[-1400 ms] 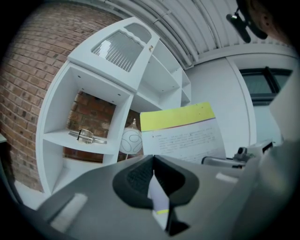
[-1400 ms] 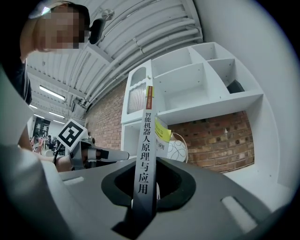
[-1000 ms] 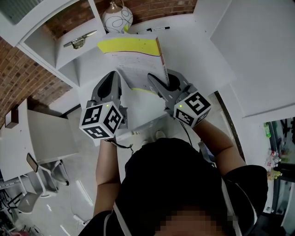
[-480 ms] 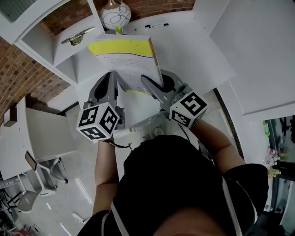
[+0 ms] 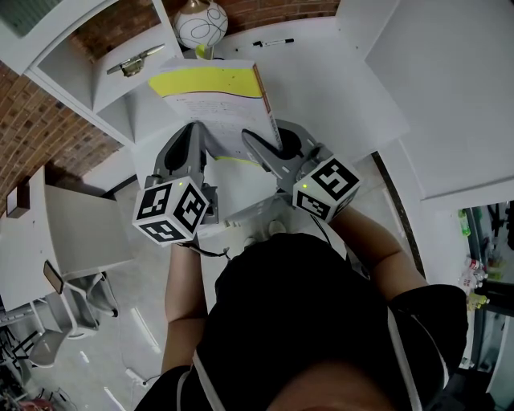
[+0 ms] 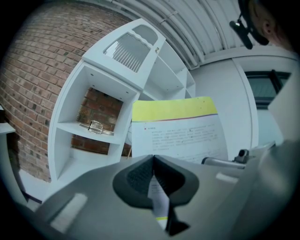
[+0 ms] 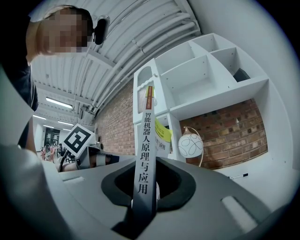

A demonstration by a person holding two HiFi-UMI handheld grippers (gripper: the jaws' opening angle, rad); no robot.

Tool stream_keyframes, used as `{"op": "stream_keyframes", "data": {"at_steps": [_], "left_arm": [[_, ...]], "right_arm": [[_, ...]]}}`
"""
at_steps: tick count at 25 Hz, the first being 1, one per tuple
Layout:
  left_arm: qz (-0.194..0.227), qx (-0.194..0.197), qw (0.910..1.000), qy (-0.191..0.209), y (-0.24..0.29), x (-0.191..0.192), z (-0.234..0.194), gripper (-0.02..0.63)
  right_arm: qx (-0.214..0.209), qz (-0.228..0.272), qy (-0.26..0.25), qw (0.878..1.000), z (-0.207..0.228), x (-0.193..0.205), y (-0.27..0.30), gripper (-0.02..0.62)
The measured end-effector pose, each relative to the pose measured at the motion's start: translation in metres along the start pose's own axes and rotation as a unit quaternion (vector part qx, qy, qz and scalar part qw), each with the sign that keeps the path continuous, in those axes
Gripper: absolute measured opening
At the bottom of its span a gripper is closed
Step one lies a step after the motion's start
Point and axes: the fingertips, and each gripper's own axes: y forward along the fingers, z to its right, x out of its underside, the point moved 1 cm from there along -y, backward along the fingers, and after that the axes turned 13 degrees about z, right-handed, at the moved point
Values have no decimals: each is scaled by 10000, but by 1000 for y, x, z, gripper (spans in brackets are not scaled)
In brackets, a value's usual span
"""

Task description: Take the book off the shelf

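Observation:
A book (image 5: pixel 215 103) with a yellow band across its white cover is held between both grippers, in front of the white shelf unit (image 5: pixel 112 96). My left gripper (image 5: pixel 193 135) is shut on the thin edge of the book's cover (image 6: pixel 176 131), which sticks up between its pads (image 6: pixel 140 176). My right gripper (image 5: pixel 259 144) is shut on the book's spine (image 7: pixel 144 154), a grey strip with printed characters that rises straight out of its jaws. The two grippers sit side by side at the book's near end.
A round white patterned lamp (image 5: pixel 202 24) stands on the white table (image 5: pixel 337 88) behind the book, with a black marker (image 5: pixel 273 42) near it. A metal object (image 5: pixel 138 66) lies in a shelf compartment. Brick wall behind; white desks and a chair (image 5: pixel 56 281) at the left.
The book and both grippers have drifted slightly left in the head view. Both grips look unchanged.

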Motion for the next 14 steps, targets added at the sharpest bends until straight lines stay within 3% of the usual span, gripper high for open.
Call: {"op": "stream_keyframes", "data": {"at_steps": [14], "left_arm": [[-2, -78, 10000, -17, -6, 0, -3, 8]], "right_arm": [[77, -12, 30, 10000, -2, 0, -1, 63]]}}
